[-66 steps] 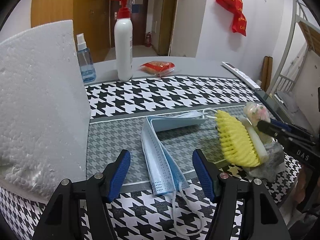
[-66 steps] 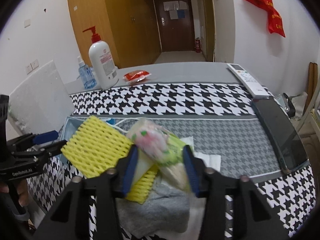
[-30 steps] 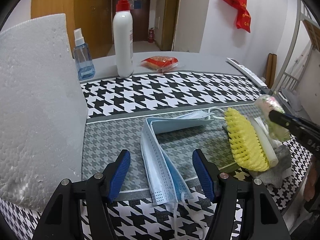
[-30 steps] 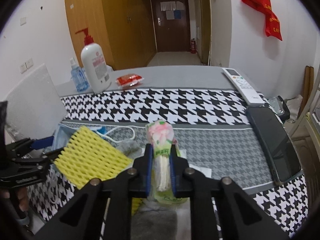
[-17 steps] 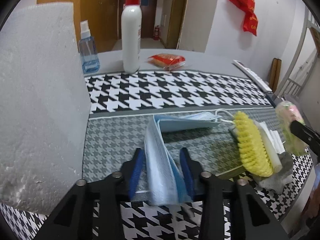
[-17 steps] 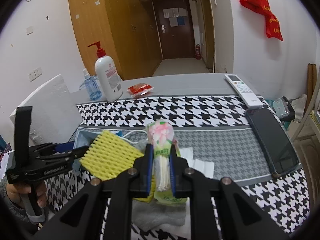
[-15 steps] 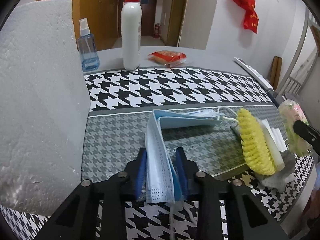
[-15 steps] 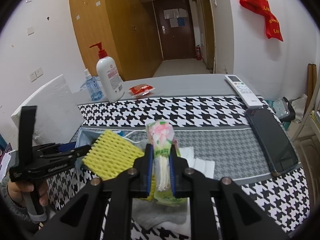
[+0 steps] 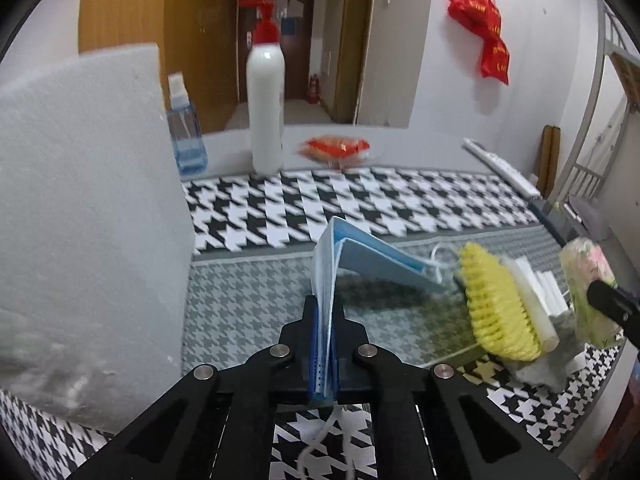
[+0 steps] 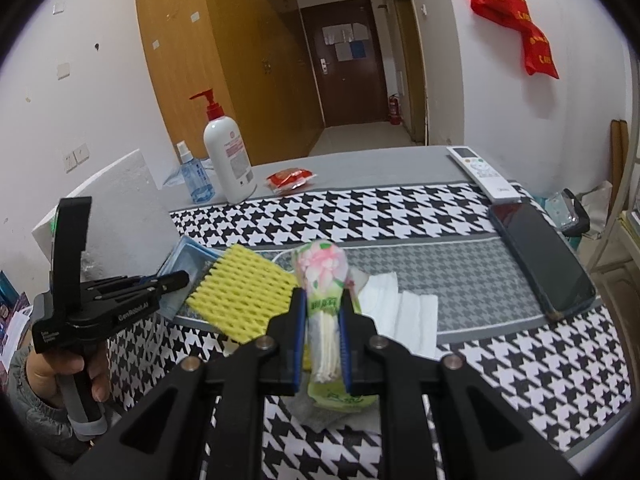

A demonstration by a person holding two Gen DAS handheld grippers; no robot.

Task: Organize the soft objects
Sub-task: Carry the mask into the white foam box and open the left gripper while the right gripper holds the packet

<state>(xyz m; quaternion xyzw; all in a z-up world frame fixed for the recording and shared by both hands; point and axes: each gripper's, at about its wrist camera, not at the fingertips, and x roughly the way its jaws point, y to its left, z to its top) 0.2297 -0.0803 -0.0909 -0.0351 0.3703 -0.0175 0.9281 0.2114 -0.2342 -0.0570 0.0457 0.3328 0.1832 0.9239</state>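
Pinching the folded blue masks [image 9: 326, 300] in our left tongs [image 9: 325, 320], we now have them clamped flat between the pads, where a second ago the pads stood wide apart on either side of them. The near end of the masks sits inside the tongs, and the far fold has come up off the desk [image 9: 256, 300] just ahead of the tips, with an ear loop dangling below. That tells us the grasp has taken, so we judge the masks ready to be carried to wherever the soft things are gathered.

Our right tongs [image 10: 323, 344] remain closed on the flowered tissue pack [image 10: 324, 280], held upright between the pads and clear of the desk. Just left of them lies the yellow foam net [image 10: 244, 296], and white tissues [image 10: 404, 308] lie just right. Compared with the earlier view, the pack is unchanged in the grip, while the left tongs have gone from empty to loaded.
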